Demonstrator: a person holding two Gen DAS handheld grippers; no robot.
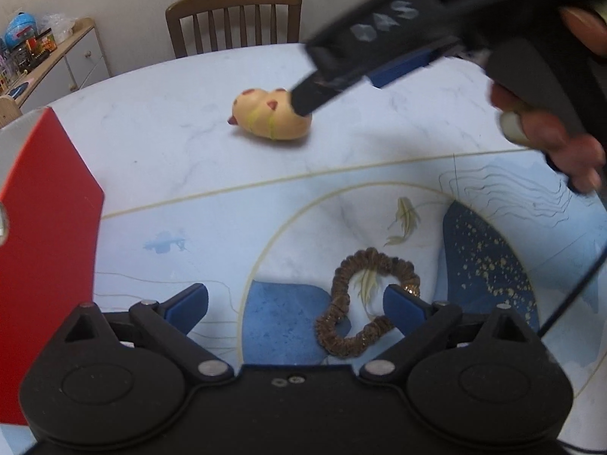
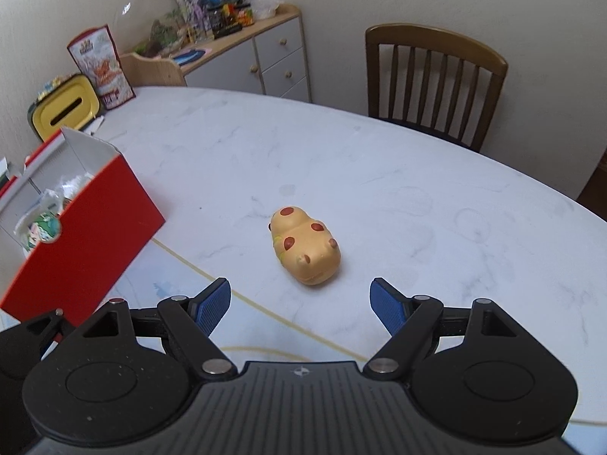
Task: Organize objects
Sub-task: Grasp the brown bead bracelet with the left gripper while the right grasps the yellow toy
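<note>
Pale marbled stone covers the far part of the worktop in the left wrist view, and a blue mat printed with gold rings and fish lies on the near part. At the bottom edge the left tool has its blue-padded fingers spread wide with nothing between them. A brown scrunchie lies flat on the mat, its right side touching or just under the right pad. A red box stands at the left edge. Farther off, a yellow toy with red spots rests on the bare stone. The right tool reaches in from the upper right, blurred, held by a hand; its tip overlaps the toy's right end, and whether they touch cannot be told. A wooden chair stands beyond the worktop, with a cabinet at far left.

From the right wrist view, the right tool has its fingers spread apart and empty. The yellow toy lies on the stone just beyond them, roughly centred between the pads. The red box sits to the left, open at the top, with wrapped items inside. Behind it, a yellow container and a printed bag stand by the wall. The cabinet carries small clutter, and the chair stands at far right.
</note>
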